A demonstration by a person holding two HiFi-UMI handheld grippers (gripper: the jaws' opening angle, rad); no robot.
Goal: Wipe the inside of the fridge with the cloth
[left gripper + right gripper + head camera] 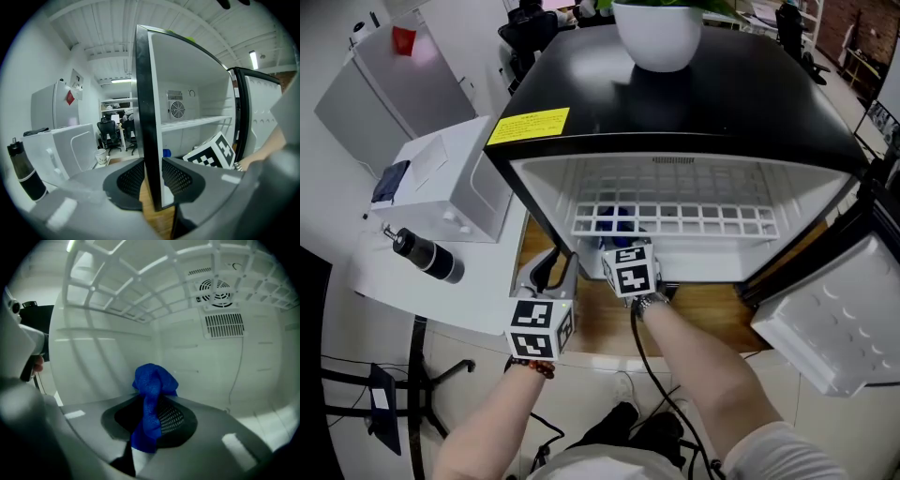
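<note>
Blue woven cloth (152,380) sits pinched in our right gripper (149,414). Its two mesh-faced jaws are closed on the cloth's middle. A rounded bunch stands out past the jaw tips and a tail trails back between the jaws, so the cloth's long axis runs along the line the gripper points.

From the head view, that gripper (625,246) reaches into the small black-topped, white-lined fridge (694,112), under the white wire shelf (675,221). A patch of the cloth (617,223) shows blue through the shelf's bars.

From the right gripper view, the bunch points at the corner where the fridge's left inner wall (98,357) meets the ribbed back wall (201,362). The side wall lies to the left of the cloth and the back wall ahead and to the right. The shelf (140,282) is overhead. We cannot tell whether the cloth touches any surface yet; it looks just short of the corner.

Our left gripper (152,173) is clamped on the front edge of the fridge's left side wall (150,103), one jaw outside on the black edge and one inside on the white lining. In the head view it (553,265) stands at the cabinet's lower left corner, steadying it.

We judge the right hand to be the nearer one and the only one placed to wipe. The coming stroke turns on pressing the bunch forward or leftward onto a wall. The left hand, as we read it, is only bracing the fridge.
</note>
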